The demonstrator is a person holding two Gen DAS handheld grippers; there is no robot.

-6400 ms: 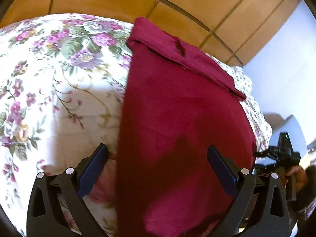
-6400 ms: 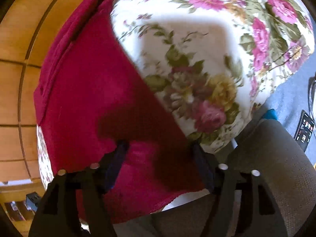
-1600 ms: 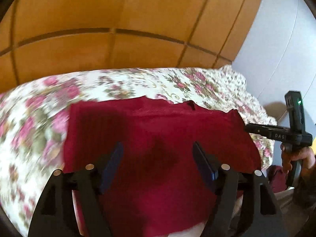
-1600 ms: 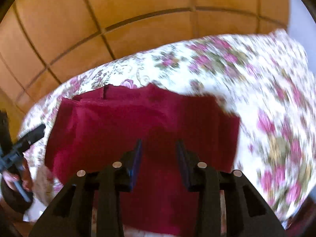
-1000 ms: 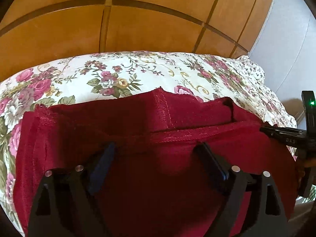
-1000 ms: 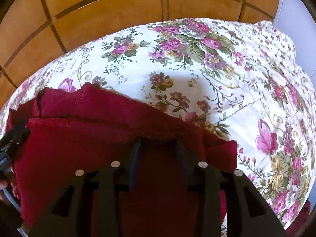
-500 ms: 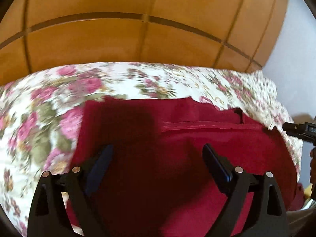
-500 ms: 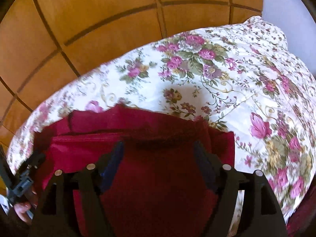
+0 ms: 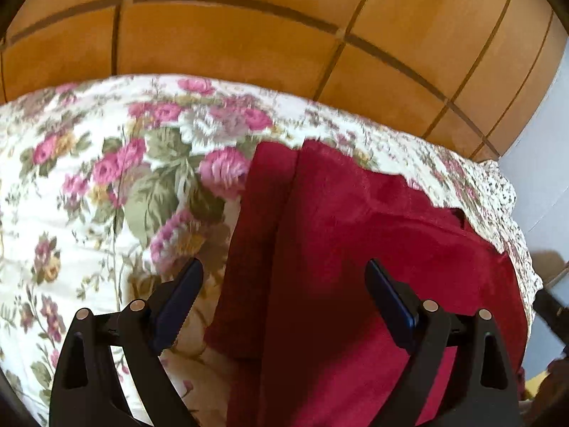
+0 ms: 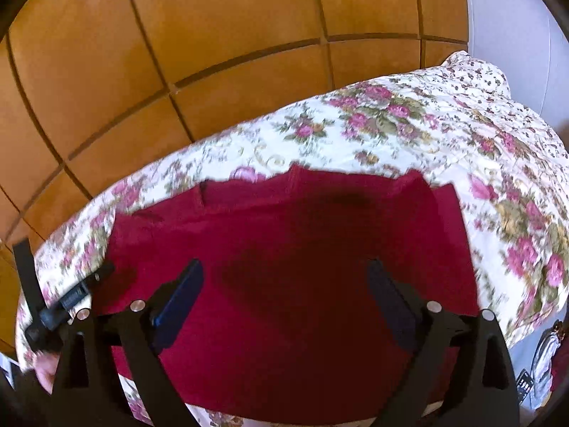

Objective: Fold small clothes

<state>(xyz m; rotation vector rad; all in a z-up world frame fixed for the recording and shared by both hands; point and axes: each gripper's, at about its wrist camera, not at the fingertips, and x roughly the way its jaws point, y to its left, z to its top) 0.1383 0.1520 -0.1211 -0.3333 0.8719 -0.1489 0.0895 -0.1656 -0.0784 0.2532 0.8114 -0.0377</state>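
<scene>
Since the frames of a second ago, both grippers have been drawn back from the dark red garment (image 10: 302, 284), and the right gripper's (image 10: 284, 277) jaws have just been opening, with nothing between them. Its blue-padded fingers (image 10: 179, 295) are now held wide apart above the garment, tilted downward. The left gripper (image 9: 282, 283) is likewise spread wide and empty, angled down over the garment's left edge. The garment, of a soft, matte, fleecy cloth, is seen folded into a rough rectangle with a lower layer showing along its left side, lying flat on the floral bedspread (image 9: 106, 178), a white cloth printed with pink roses and green leaves. Behind the garment, an orange-brown panelled wooden wall (image 10: 213, 53) is seen.
</scene>
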